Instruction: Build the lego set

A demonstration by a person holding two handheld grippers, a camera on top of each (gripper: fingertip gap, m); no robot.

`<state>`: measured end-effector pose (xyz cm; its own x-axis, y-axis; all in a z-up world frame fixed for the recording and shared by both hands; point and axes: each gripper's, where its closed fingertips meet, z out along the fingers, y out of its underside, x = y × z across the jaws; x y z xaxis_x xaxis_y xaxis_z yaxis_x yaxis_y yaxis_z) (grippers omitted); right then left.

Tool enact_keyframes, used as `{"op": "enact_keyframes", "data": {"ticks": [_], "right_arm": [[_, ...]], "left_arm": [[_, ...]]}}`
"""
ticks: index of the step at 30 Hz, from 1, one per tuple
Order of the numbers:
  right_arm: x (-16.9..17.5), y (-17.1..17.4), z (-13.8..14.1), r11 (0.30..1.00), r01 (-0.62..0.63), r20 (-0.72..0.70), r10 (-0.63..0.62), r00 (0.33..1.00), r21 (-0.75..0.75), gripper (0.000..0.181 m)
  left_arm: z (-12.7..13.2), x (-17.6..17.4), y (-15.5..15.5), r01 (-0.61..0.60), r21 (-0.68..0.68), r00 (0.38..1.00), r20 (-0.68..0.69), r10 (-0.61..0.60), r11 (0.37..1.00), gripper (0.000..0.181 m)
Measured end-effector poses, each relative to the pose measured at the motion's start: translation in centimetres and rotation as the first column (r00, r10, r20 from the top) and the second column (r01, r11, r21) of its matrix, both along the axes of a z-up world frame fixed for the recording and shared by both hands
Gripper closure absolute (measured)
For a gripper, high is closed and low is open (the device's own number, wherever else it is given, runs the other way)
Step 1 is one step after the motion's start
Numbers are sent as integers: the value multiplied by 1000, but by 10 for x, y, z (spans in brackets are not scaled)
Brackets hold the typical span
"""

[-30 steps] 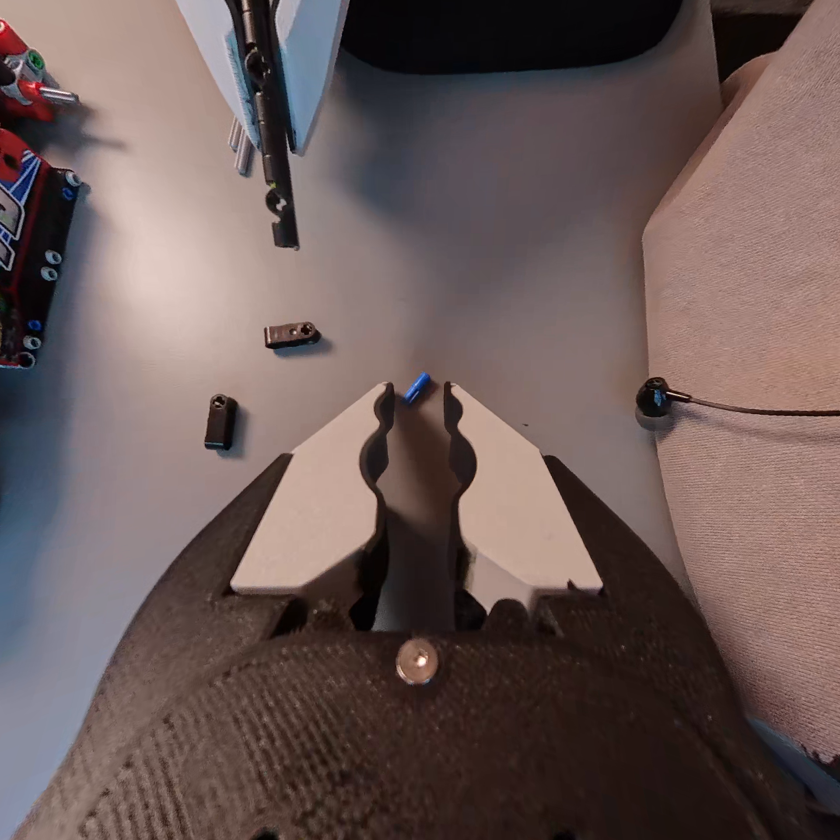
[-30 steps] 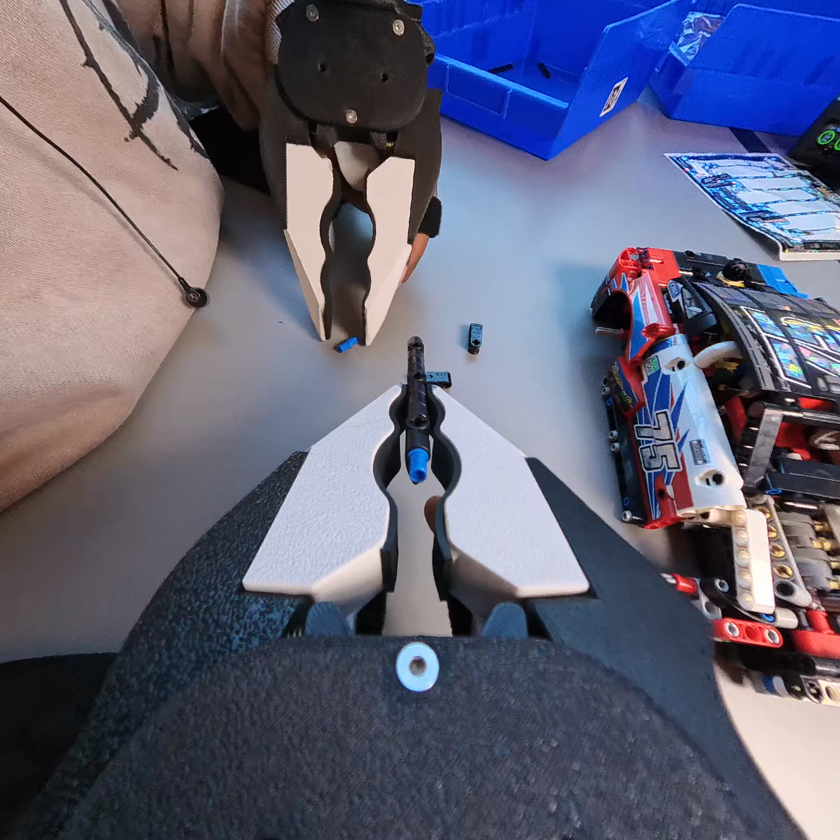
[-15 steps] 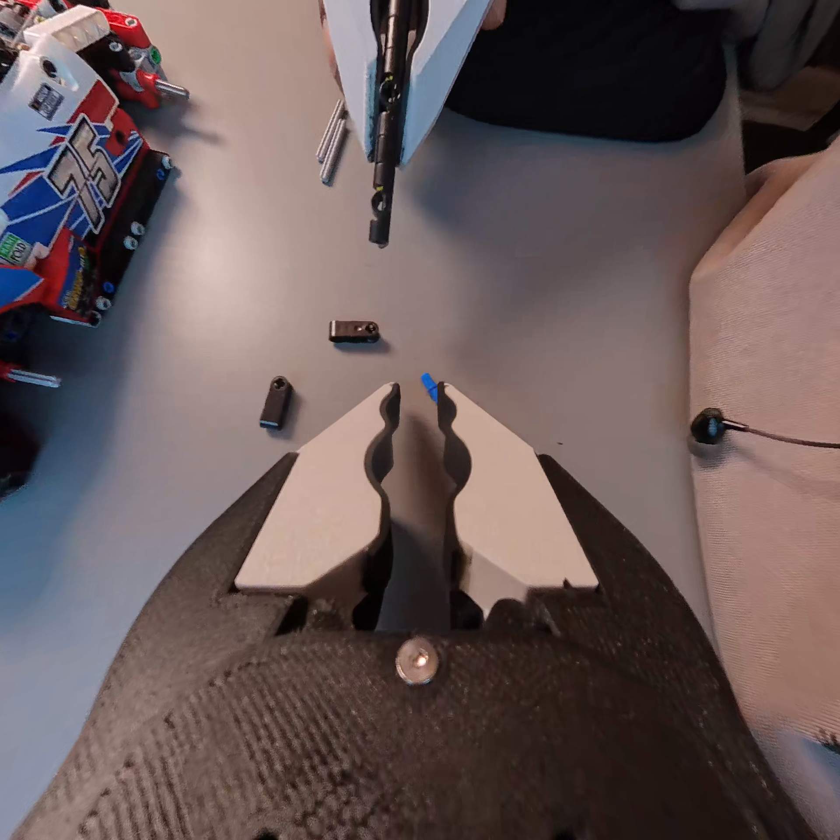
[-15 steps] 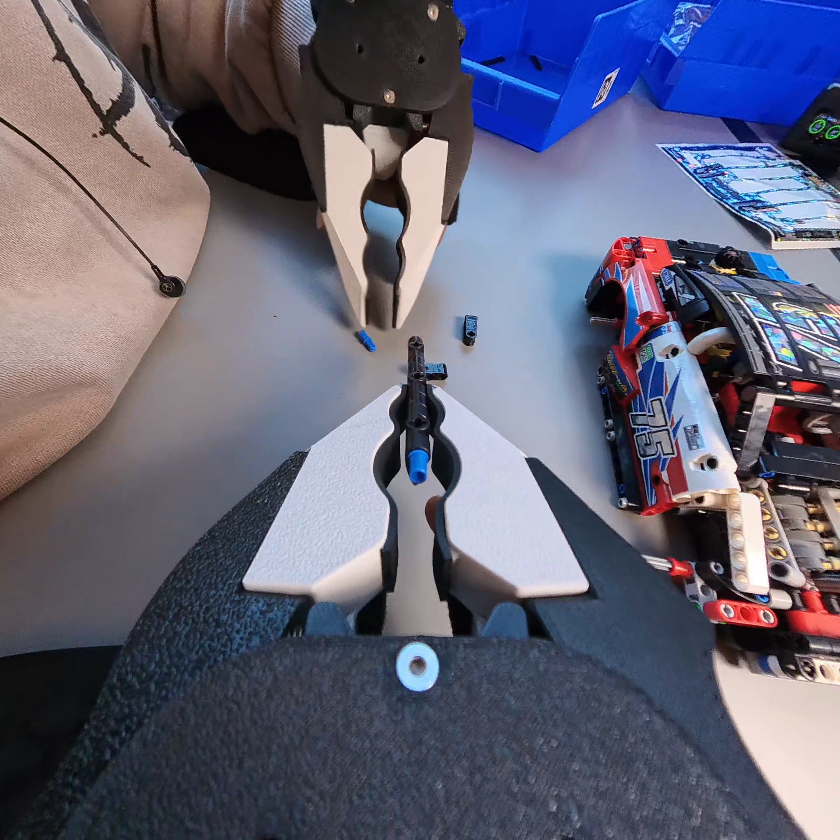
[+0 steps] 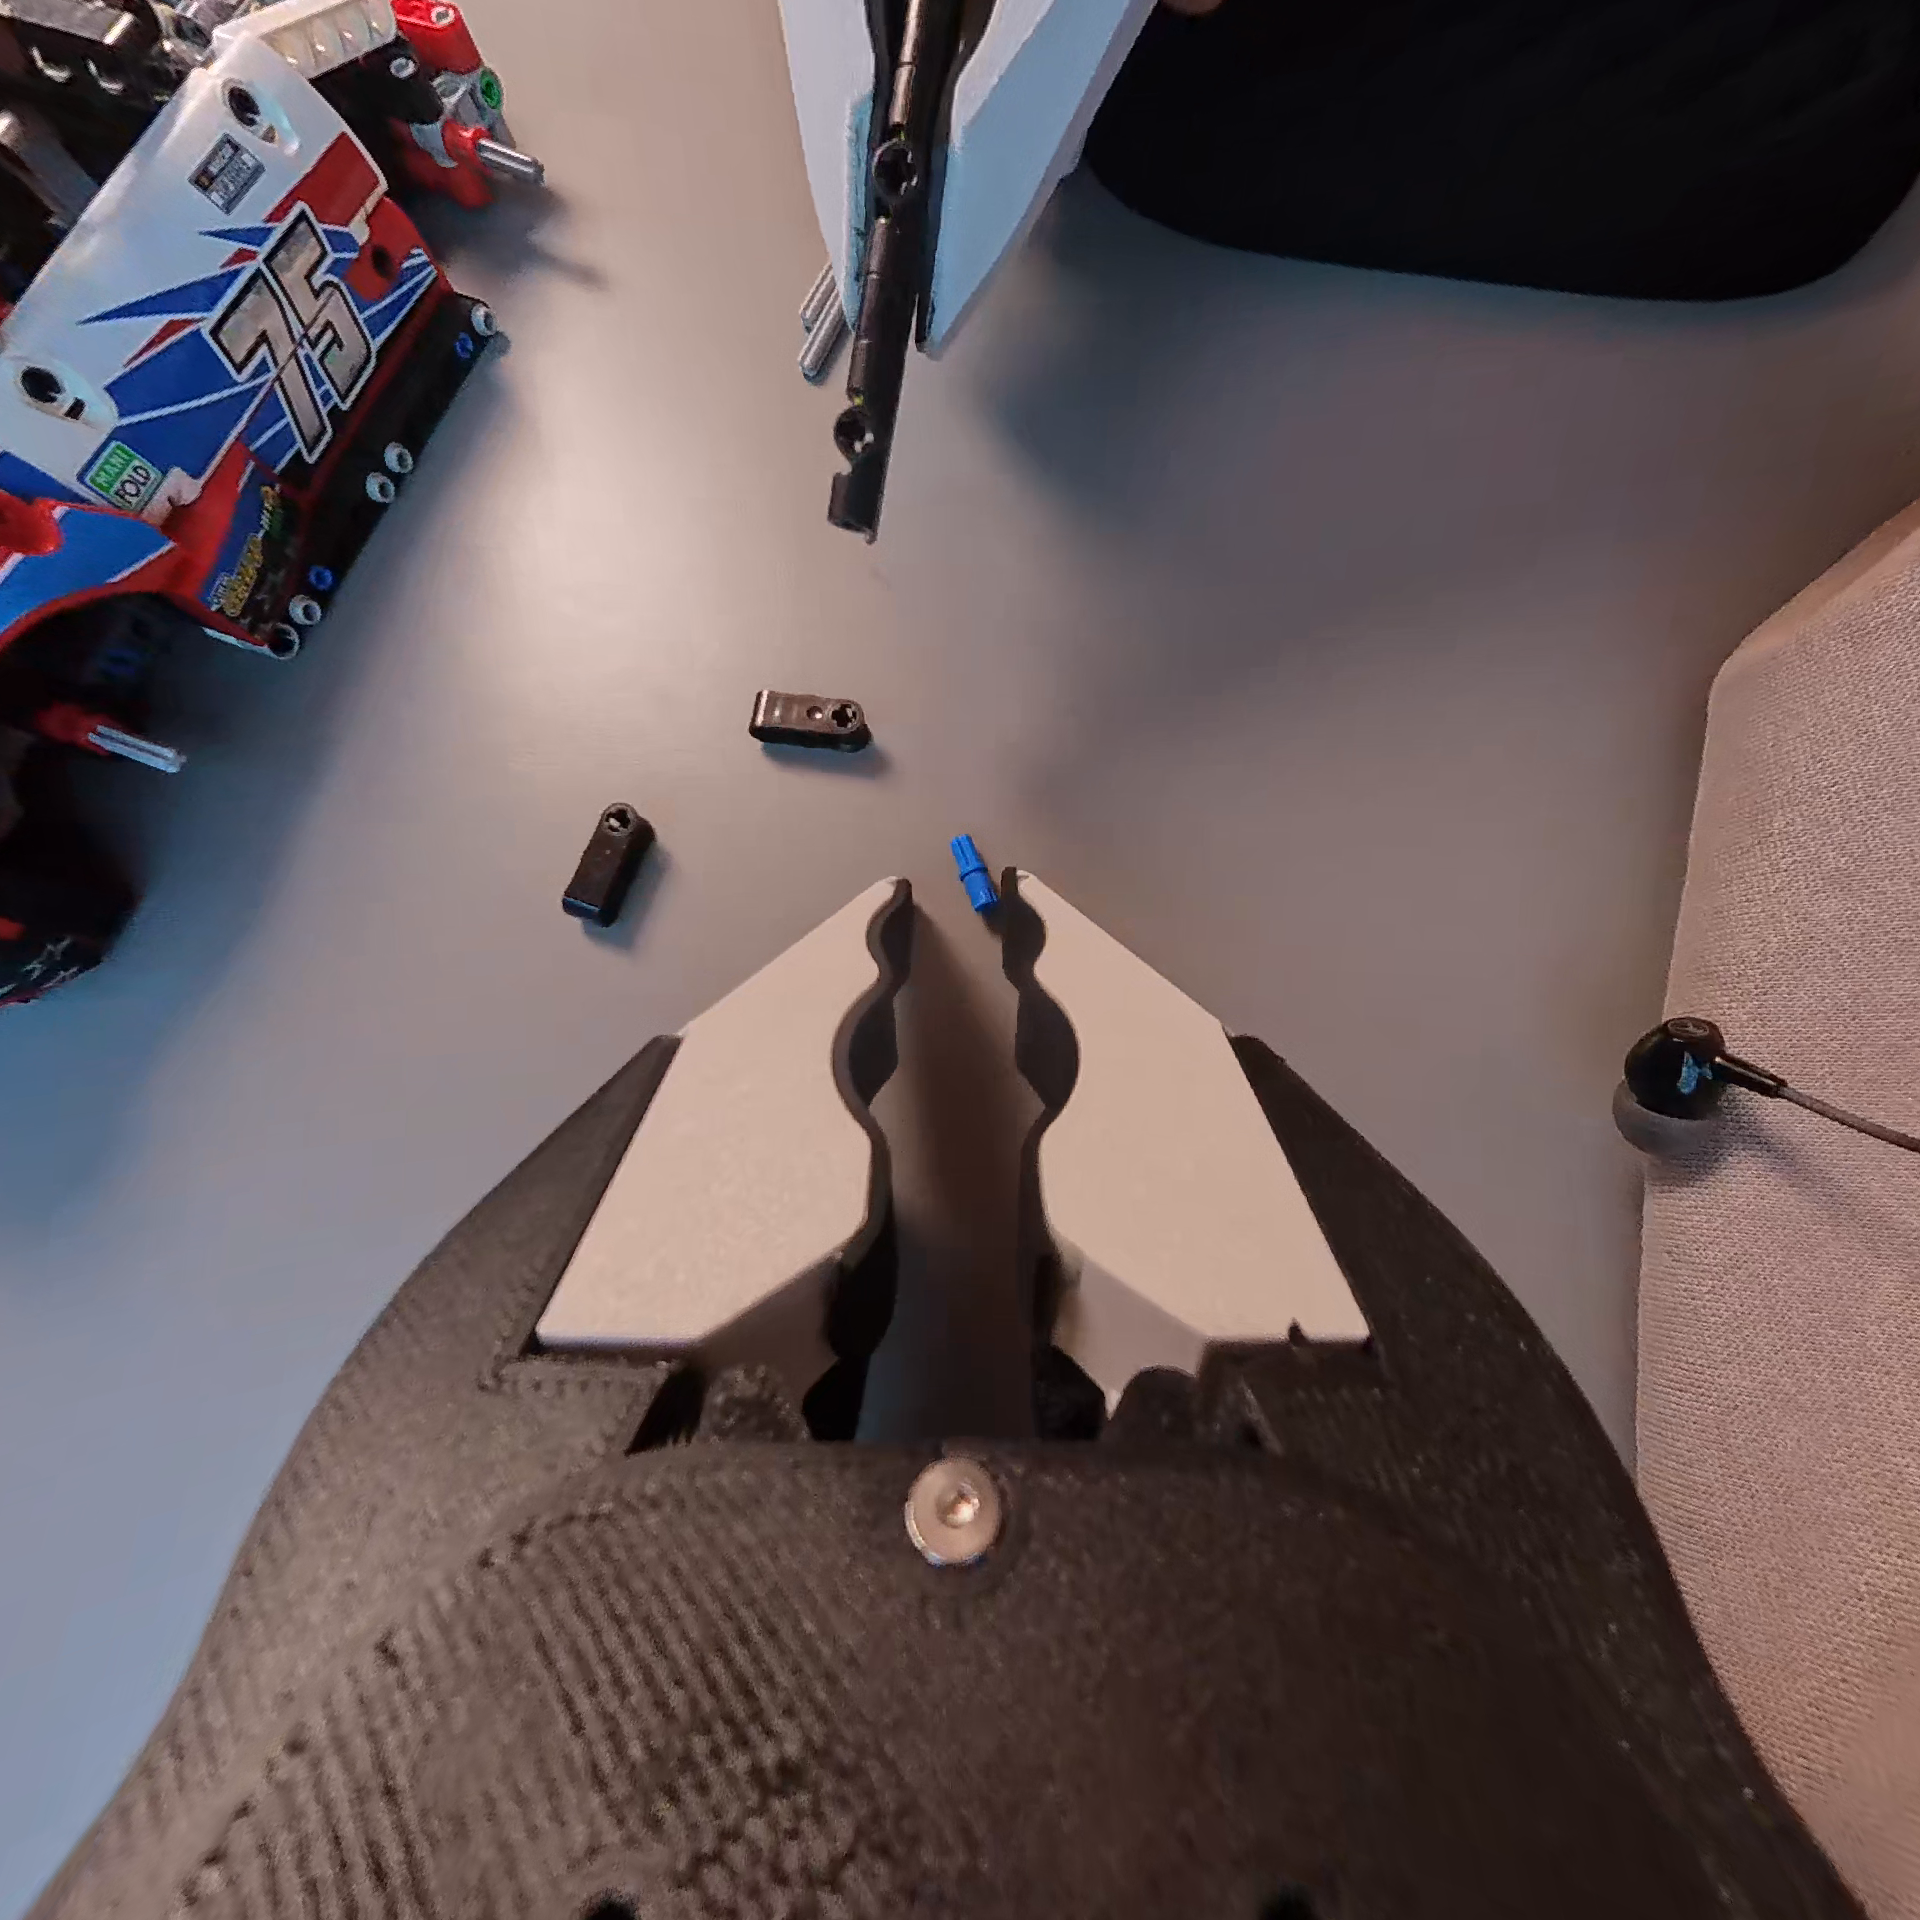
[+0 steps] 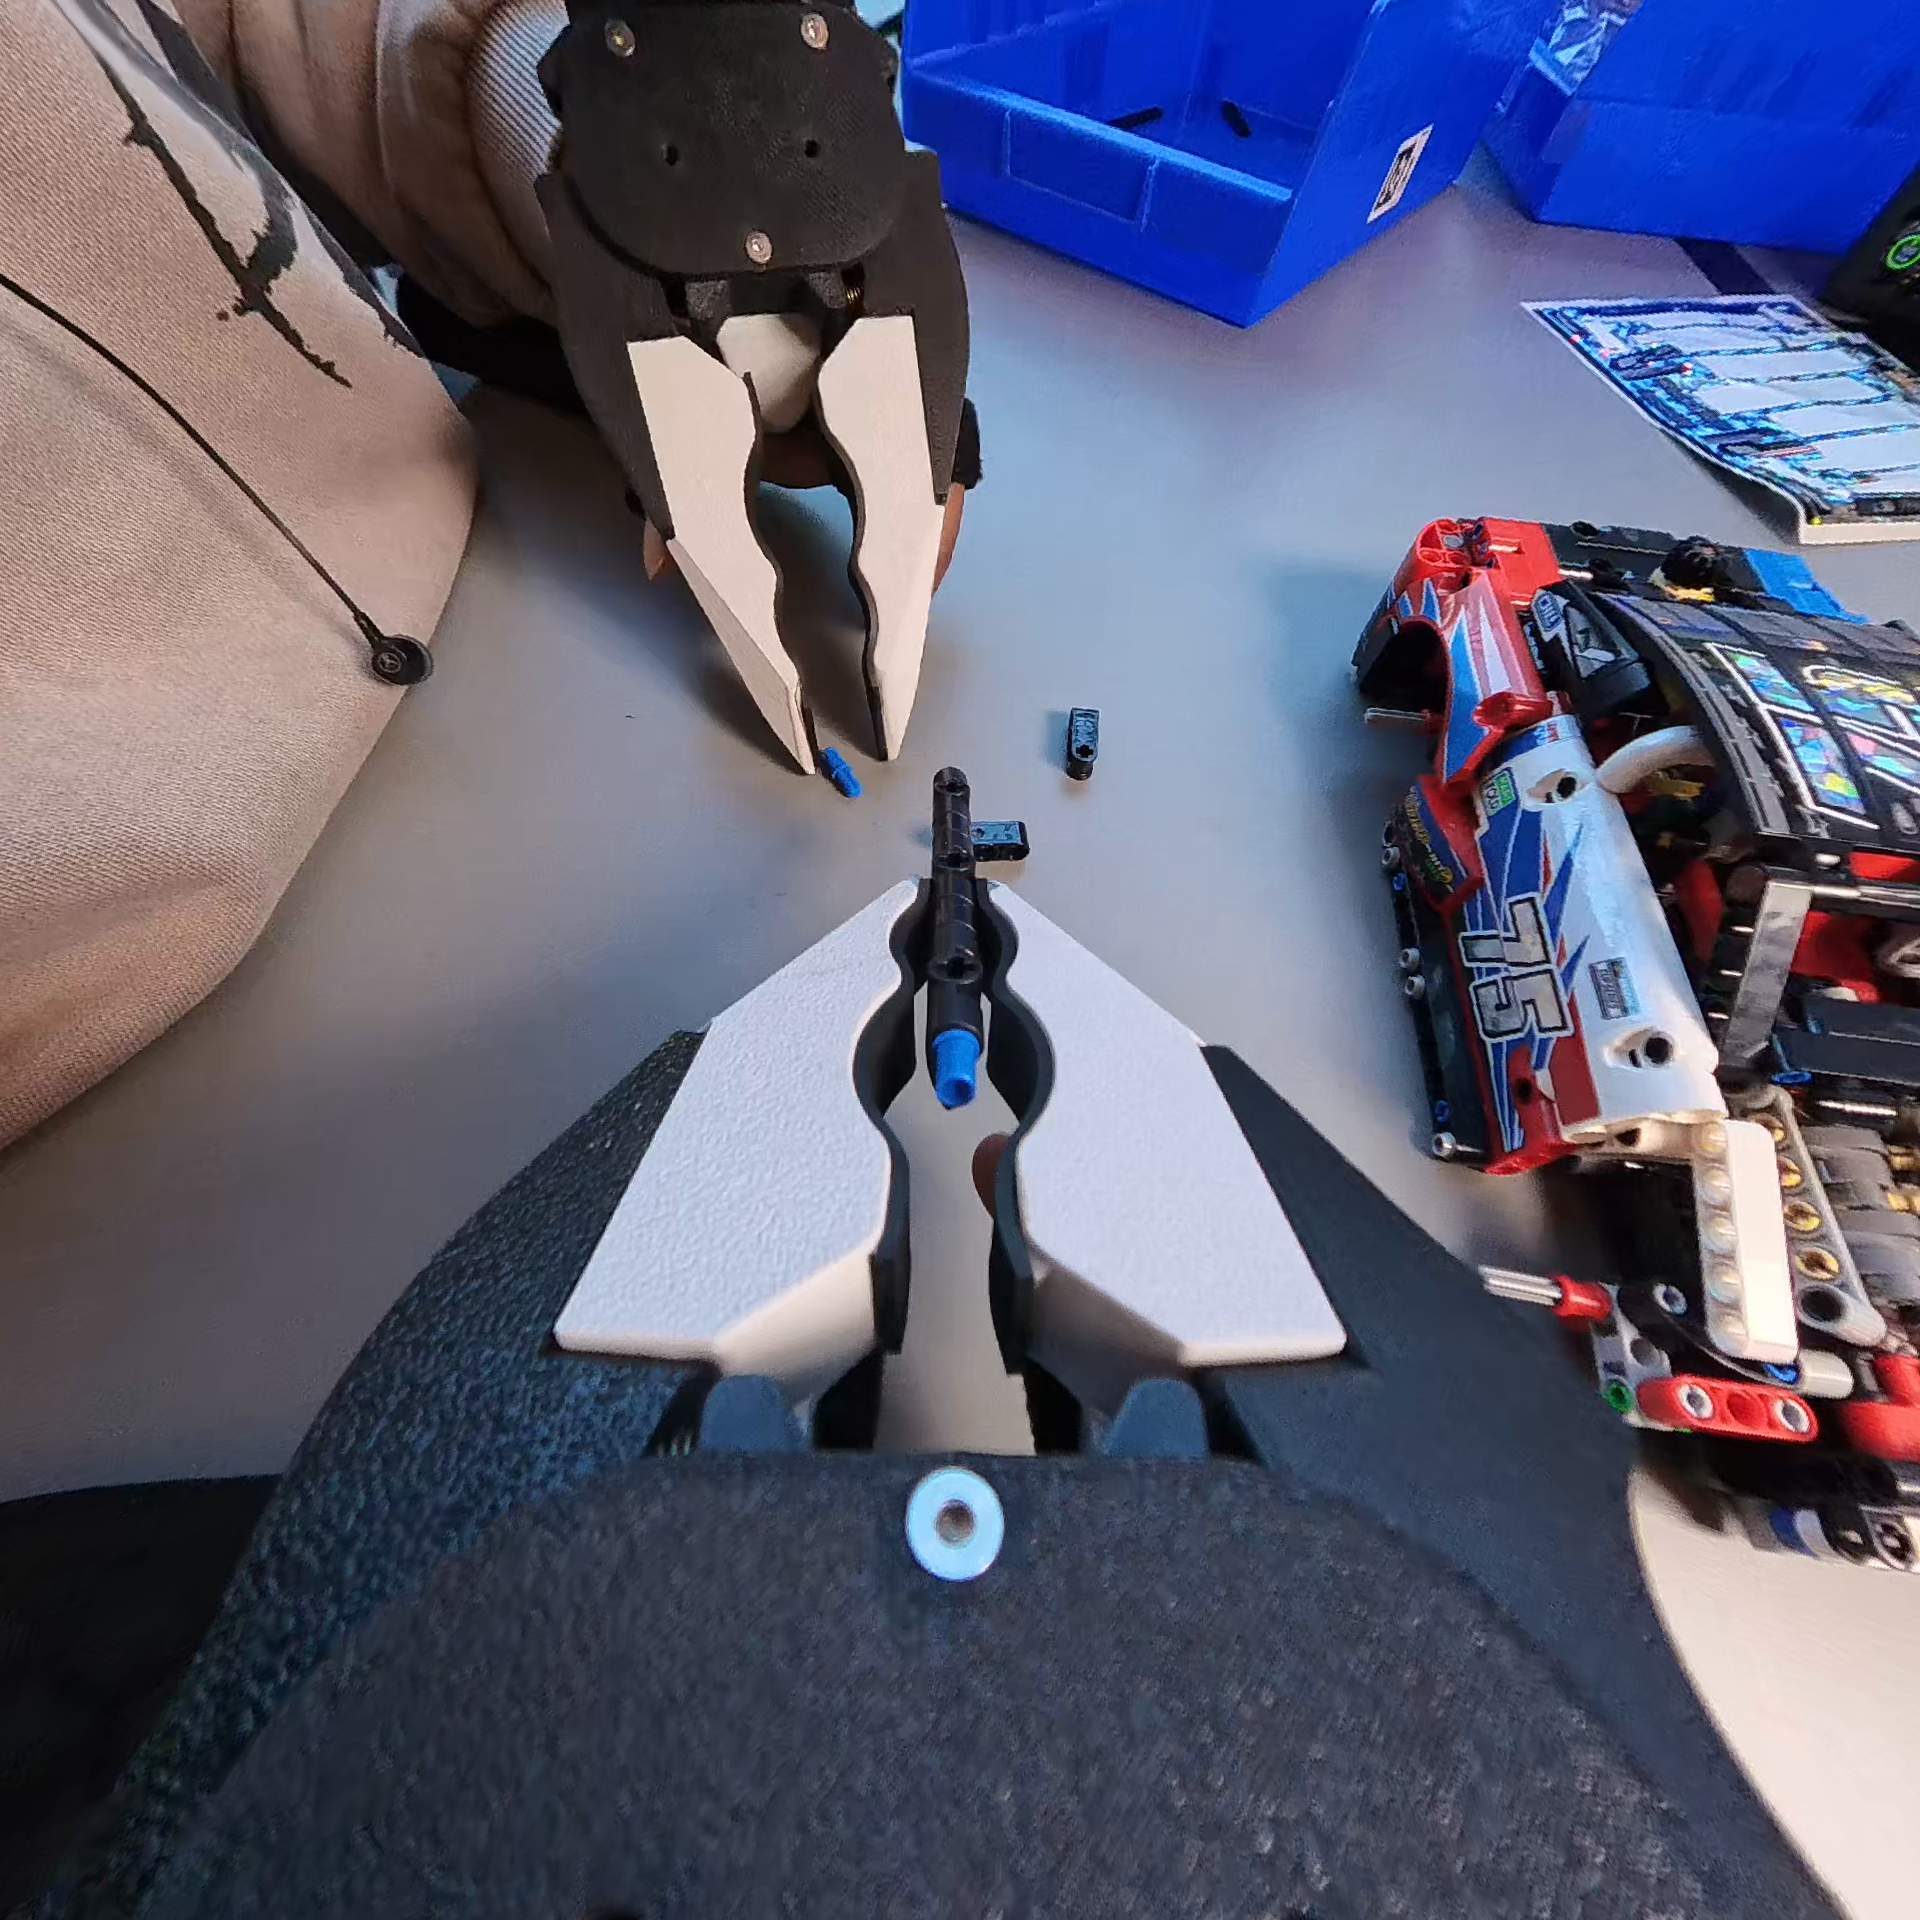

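Observation:
A small blue pin (image 5: 972, 875) lies on the grey table just in front of my left gripper (image 5: 956, 885), close to its right fingertip. The left gripper is open and empty, tips near the table; it also shows in the right wrist view (image 6: 844, 756) with the blue pin (image 6: 840, 771) at its tips. My right gripper (image 6: 958, 883) is shut on a black beam (image 6: 952, 894) with a blue pin in its rear end (image 6: 954, 1070). The beam (image 5: 878, 312) also shows in the left wrist view. Two small black connectors (image 5: 808, 719) (image 5: 609, 864) lie on the table.
A red, white and blue lego car (image 6: 1621, 977) stands at the right in the right wrist view and shows at the left of the left wrist view (image 5: 208, 395). Blue bins (image 6: 1174, 156) and a booklet (image 6: 1745, 395) lie behind. A person's beige sleeve (image 5: 1808, 1039) is beside the left gripper. Tip to tip, the grippers are about 9 cm apart.
My left gripper has turned and shifted, so the blue pin now sits by its right fingertip instead of between the tips. The right gripper still holds the beam.

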<state>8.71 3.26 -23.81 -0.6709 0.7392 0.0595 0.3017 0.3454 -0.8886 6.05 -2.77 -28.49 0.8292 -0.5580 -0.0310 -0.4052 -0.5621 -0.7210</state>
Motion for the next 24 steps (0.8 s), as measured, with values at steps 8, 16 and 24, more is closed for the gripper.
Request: {"op": "enact_keyframes", "data": {"ticks": [8,16,24], "right_arm": [[0,-1,-1,1000,-2,3,2,1000,4,177],[-1,-15,15,998,-46,-77,43,996,-43,178],[1,-19,45,945,-123,-130,87,988,-304,178]], "left_arm": [[0,-1,9,46,0,996,-80,-46,999,179],[66,3,7,139,-29,758,646,-88,990,180],[84,10,11,136,-13,633,770,-77,991,179]]}}
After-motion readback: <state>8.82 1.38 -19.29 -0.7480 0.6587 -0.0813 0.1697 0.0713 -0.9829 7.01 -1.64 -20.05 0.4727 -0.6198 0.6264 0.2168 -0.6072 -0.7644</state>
